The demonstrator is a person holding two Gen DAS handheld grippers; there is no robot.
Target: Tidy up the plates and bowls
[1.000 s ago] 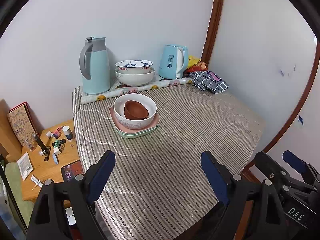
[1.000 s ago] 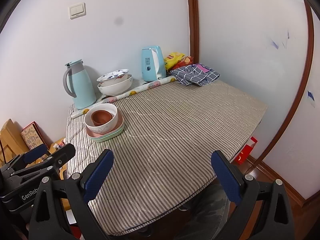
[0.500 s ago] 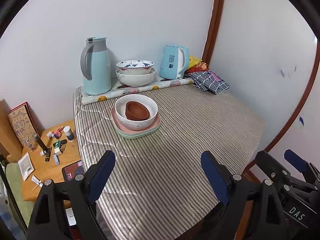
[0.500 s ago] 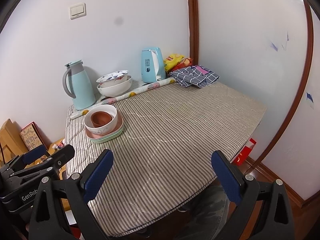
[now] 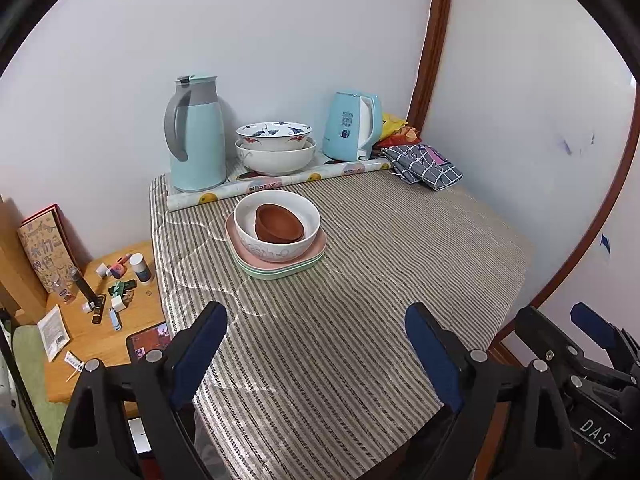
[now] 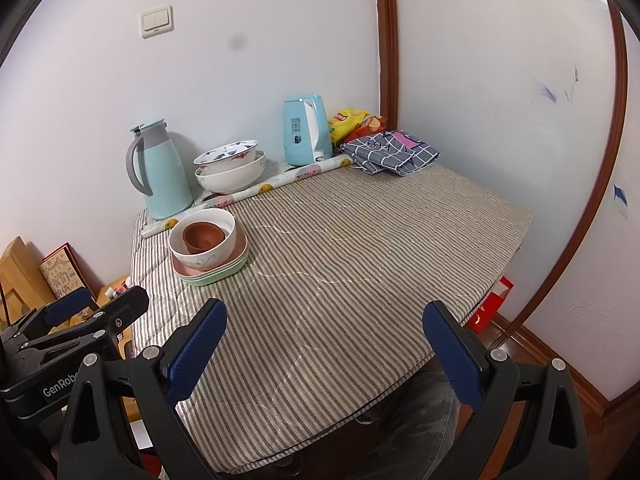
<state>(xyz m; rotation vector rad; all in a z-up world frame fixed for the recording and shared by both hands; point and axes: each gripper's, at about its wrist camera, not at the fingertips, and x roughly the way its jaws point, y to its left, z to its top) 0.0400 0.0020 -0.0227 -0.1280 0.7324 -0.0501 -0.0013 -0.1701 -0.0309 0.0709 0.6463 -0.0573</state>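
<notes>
Stack: a brown clay bowl [image 5: 279, 223] sits tilted inside a white patterned bowl [image 5: 277, 225], which rests on a pink plate [image 5: 316, 245] over a green plate [image 5: 280, 274], all toward the far left part of the bench [image 5: 360, 320].
Second stack: a blue-flowered bowl [image 5: 274, 133] is nested in a plain white bowl [image 5: 275, 156] at the wall, between the thermos jug [image 5: 196, 136] and the electric kettle [image 5: 352, 126].
Left gripper [image 5: 316, 354]: its fingers are opening, already wide apart, with nothing between them; it hovers over the near part of the bench, well apart from the dishes.
Right gripper [image 6: 325, 354]: fingers spread wide and empty, also over the near edge.
Step in hand: judging by the nested pile, the sorting looks close to done or paused; neither hand is on a dish.
How to do it well: if the clay bowl is to be settled, pinch its raised rim with one gripper and level it gently; steady the white bowl with the other so the plates do not slide on the striped cloth.
In the way: a rolled paper sheet [image 5: 280, 180] lies just behind the stack, and the jug stands near; reach from the front.
Elsewhere: a folded checked cloth [image 5: 424, 164] and snack bags [image 6: 352, 122] in the far corner; small bottles on the side table [image 5: 100, 320].
</notes>
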